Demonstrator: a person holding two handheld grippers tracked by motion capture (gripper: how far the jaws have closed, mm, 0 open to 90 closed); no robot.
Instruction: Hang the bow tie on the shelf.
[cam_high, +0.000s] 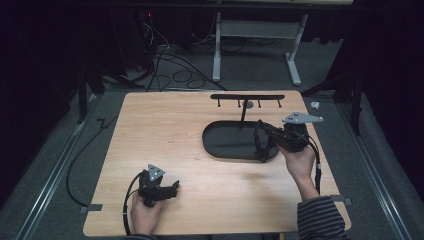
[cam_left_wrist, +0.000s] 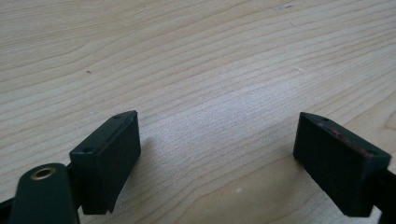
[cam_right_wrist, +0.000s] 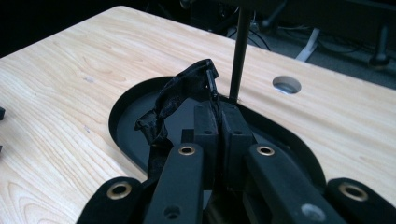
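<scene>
Over the tray (cam_high: 220, 142), our right gripper (cam_right_wrist: 218, 122) pinches a black strap (cam_right_wrist: 161, 109) — jaws pressed together on it, the loop hanging above the tray beside the rack (cam_high: 247, 97). We judge the lift is in hand; next, carry the loop up to a hook. Our left gripper (cam_left_wrist: 217, 158) rests spread on the table (cam_high: 165, 130) — empty.

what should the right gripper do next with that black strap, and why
Probably lift it toward the hooks on the rack. The right gripper has its jaws shut on the black strap, which loops just above the black tray, below the hooks; the left gripper sits open, apart.
</scene>
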